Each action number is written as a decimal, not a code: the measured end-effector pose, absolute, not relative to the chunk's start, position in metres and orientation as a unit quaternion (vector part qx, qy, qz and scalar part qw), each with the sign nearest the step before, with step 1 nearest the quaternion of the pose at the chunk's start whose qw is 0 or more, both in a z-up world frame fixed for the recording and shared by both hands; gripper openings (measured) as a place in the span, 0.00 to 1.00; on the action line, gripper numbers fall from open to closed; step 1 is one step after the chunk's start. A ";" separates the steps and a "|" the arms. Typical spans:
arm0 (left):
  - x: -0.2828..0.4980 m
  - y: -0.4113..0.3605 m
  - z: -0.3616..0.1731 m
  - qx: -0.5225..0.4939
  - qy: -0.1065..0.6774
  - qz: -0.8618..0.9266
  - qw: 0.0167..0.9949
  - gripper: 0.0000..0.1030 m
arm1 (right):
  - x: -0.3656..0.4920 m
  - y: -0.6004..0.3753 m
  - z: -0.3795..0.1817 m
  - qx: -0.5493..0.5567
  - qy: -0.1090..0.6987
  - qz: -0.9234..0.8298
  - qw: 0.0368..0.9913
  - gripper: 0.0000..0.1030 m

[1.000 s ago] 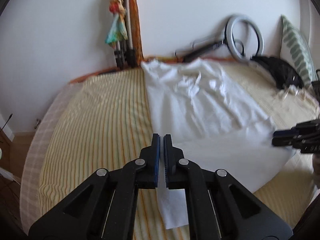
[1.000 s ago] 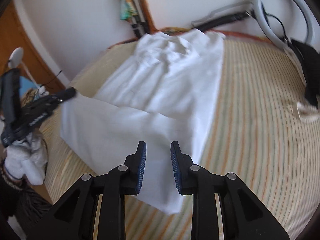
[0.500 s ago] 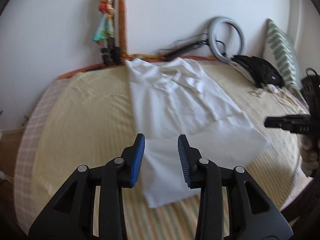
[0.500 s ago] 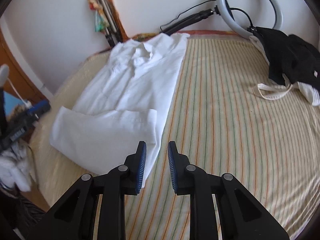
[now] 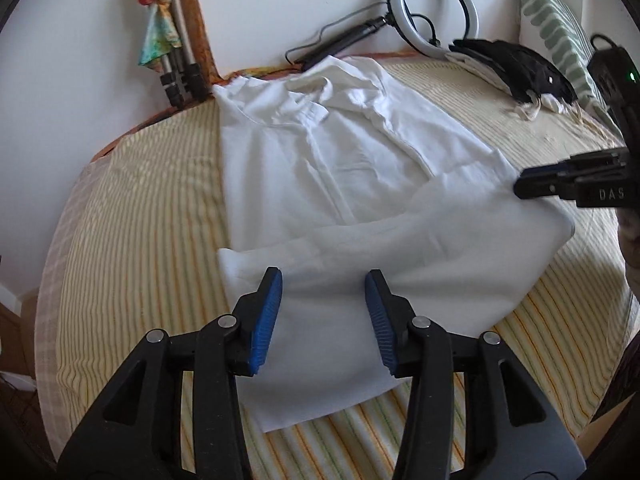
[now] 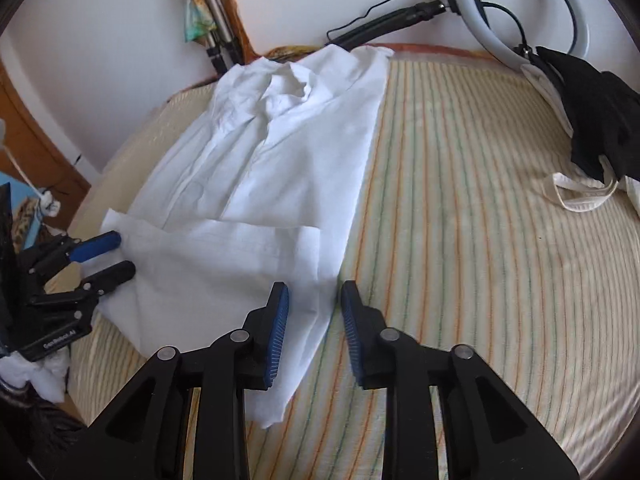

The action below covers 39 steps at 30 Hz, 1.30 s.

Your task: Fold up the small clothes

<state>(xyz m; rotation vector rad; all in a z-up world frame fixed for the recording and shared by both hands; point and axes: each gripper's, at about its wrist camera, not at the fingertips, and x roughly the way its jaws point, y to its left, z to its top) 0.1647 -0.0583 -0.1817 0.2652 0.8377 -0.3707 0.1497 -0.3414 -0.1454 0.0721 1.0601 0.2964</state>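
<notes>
One white cotton shirt [image 5: 340, 168] lies on the striped yellow bedspread [image 5: 132, 216], its lower part folded up. Two grippers hover over the fold: left gripper [image 5: 323, 304] jaws opening with nothing pinched, right gripper [image 6: 314, 320] parted and empty.

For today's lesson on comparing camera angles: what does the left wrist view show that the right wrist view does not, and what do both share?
Only the left wrist view shows the green-patterned pillow at the far right of the bed.

Only the right wrist view shows the wooden furniture left of the bed and the leopard-print item below it.

Both show the white shirt with its hem folded up, the striped bedcover, ring light, tripod, black bag, the left gripper, jaws opening over the cloth, and the right gripper, pinching nothing.
</notes>
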 end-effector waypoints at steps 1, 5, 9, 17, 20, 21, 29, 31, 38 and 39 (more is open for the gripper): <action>0.165 -0.056 -0.178 0.115 0.400 -0.177 0.892 0.44 | 0.148 -0.341 -0.143 0.025 0.502 0.135 0.854 0.24; 0.172 -0.065 -0.172 0.105 0.400 -0.202 0.888 0.44 | 0.139 -0.335 -0.130 0.022 0.471 0.164 0.867 0.25; 0.178 -0.086 -0.180 0.133 0.414 -0.207 0.876 0.44 | 0.140 -0.319 -0.124 0.036 0.459 0.214 0.862 0.25; 0.184 -0.074 -0.175 0.132 0.396 -0.155 0.896 0.62 | 0.137 -0.313 -0.144 -0.015 0.509 0.182 0.841 0.25; 0.184 -0.068 -0.168 0.129 0.393 -0.148 0.898 0.62 | 0.131 -0.313 -0.143 -0.048 0.522 0.175 0.833 0.25; 0.185 -0.064 -0.166 0.126 0.397 -0.145 0.897 0.62 | 0.128 -0.315 -0.143 -0.053 0.526 0.173 0.831 0.25; 0.195 -0.028 -0.123 0.054 0.387 -0.138 0.910 0.62 | 0.134 -0.344 -0.108 0.020 0.477 0.187 0.859 0.28; 0.203 -0.021 -0.113 0.046 0.378 -0.136 0.914 0.62 | 0.137 -0.346 -0.093 0.019 0.452 0.190 0.872 0.28; 0.265 0.007 -0.091 0.050 0.372 -0.128 0.918 0.62 | 0.165 -0.356 -0.065 0.028 0.397 0.171 0.901 0.30; 0.277 0.010 -0.091 0.049 0.377 -0.127 0.916 0.62 | 0.172 -0.357 -0.063 0.026 0.400 0.170 0.900 0.30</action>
